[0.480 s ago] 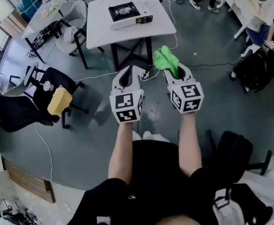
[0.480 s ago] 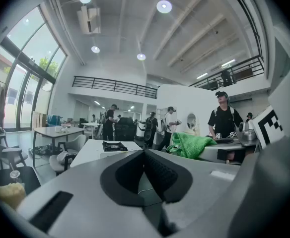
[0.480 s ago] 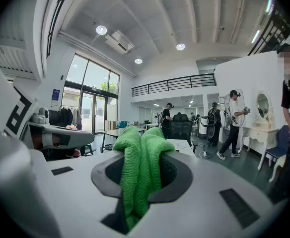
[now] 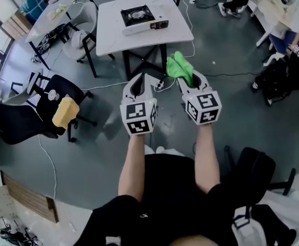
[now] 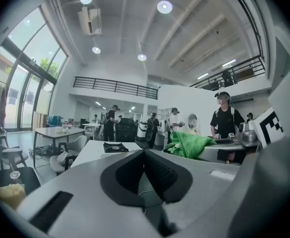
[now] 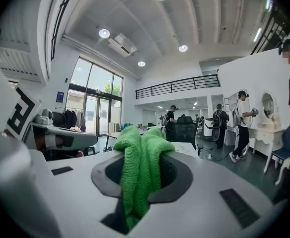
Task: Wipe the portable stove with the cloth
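We see right hand-held gripper (image 4: 189, 81) clamped on green cloth (image 4: 178, 65); left hand-held gripper (image 4: 142, 78) seemingly closed, empty; portable stove (image 4: 137, 15) on desk (image 4: 108, 35) ahead.

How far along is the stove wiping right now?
Done: the green cloth is picked up, clamped in the right claw. In hand: both claws hang above the floor, short of the white table; the left claw is shut and empty. Left: reach the portable stove on that table and wipe it; the cloth has not touched it yet.
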Available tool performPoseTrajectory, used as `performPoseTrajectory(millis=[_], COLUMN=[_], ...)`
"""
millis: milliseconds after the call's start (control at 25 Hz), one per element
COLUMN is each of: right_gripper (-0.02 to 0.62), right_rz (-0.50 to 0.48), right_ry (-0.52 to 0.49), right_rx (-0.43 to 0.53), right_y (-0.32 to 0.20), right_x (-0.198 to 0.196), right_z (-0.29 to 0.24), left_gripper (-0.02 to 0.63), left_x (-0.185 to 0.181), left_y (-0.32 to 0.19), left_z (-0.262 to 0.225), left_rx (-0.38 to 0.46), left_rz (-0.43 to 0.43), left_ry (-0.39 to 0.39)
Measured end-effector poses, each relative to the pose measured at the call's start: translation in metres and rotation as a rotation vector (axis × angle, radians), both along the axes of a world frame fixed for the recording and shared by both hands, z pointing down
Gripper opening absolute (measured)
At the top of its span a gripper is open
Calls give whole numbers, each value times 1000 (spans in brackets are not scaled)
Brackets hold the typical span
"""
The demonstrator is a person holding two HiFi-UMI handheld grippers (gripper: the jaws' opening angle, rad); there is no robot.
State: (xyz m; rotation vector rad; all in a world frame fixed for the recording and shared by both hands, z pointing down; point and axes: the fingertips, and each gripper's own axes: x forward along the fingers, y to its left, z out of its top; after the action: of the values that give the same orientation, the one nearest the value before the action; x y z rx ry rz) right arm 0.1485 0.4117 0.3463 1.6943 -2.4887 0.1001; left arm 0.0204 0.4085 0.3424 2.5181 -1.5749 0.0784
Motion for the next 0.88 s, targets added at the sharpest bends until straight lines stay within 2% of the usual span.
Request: performPoseTrajectory(millis=[200, 880], right_gripper=[64, 64], right_rz=[-16, -57], right_ry=[13, 68], right_rx=[-16, 50], right_y=[-7, -47], right_x=[-1, -6], right_z=[-1, -30], left_gripper=[-5, -5], left_x=[-3, -8], left_y=[-7, -52], left_z=[-7, -44], left_rx=[15, 100], left_rz=[-16, -33], left_ry=[11, 53])
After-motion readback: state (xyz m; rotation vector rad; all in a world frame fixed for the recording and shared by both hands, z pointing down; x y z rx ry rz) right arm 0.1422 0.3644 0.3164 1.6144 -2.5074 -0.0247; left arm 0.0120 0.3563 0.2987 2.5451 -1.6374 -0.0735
